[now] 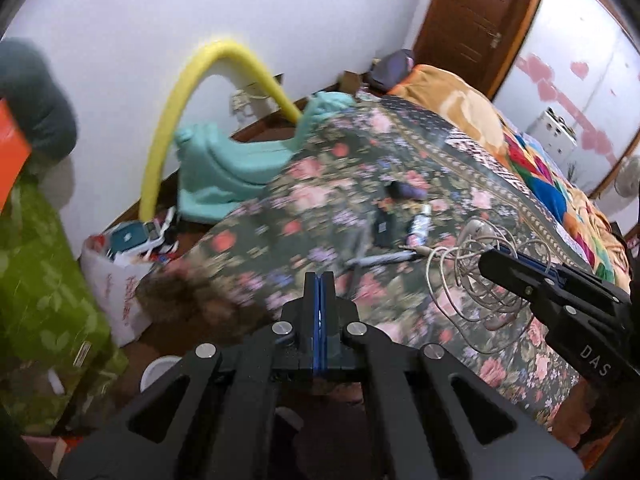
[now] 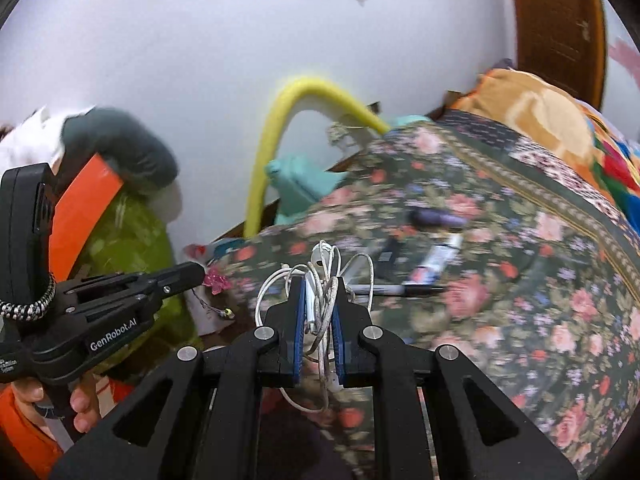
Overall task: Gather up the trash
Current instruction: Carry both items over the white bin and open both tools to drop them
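Tangled white earphone cable [image 2: 320, 292] is clamped between the blue pads of my right gripper [image 2: 318, 304], its loops spilling above and below the fingers over the floral bedspread [image 2: 500, 280]. My left gripper [image 1: 319, 280] has its jaws pressed together on nothing, pointing across the same bedspread toward the white plastic bag [image 1: 120, 276] of rubbish on the floor by the bed. Near the cable, a black marker [image 2: 404, 290], a small tube [image 2: 438, 258] and a dark purple object [image 2: 436, 218] lie on the bedspread.
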Demonstrator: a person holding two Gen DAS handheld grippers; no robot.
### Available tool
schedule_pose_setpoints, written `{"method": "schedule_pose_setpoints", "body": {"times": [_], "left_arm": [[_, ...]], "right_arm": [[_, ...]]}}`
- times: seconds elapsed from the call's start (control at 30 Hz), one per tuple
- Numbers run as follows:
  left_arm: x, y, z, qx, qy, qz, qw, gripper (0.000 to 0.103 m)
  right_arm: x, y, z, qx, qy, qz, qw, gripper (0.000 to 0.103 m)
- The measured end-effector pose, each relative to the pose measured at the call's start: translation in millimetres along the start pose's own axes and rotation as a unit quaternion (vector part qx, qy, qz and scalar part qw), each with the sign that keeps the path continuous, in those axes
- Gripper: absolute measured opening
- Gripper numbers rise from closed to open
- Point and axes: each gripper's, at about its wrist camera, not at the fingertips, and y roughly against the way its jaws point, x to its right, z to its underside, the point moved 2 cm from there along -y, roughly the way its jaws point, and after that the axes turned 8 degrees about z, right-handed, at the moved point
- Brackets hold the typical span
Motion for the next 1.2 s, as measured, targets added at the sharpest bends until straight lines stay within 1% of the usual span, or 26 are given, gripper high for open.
{"method": "schedule_pose_setpoints", "body": {"times": [0.23,0.4,0.53,0.73,0.93,1.2], "left_arm": [[-71,29,41,-0.007,0.047,-0.032,0.9984,0.0],[-115,42,71,-0.018,0.075,-0.058,0.9954,0.0],[-147,49,94,-0.026,0.101,-0.068,0.9922,0.0],[-185,52,121,-0.037,0.137,-0.078,0.9868,0.0],[-219,47,147,-0.052,0.174,-0.085,0.9796,0.0],[-254,31,177,-0.079,0.215,-0.092,0.969,0.0]], "right_arm": [[-78,-15,11,-0.018,0.054,-0.042,0.998,0.011],[-133,-29,24,-0.037,0.093,-0.068,0.993,0.011],[-165,-47,35,-0.059,0.118,-0.082,0.988,0.011],[-207,-80,54,-0.102,0.152,-0.09,0.979,0.011],[-242,-124,79,-0.166,0.178,-0.102,0.965,0.011],[-275,-171,104,-0.219,0.214,-0.093,0.947,0.014]]}}
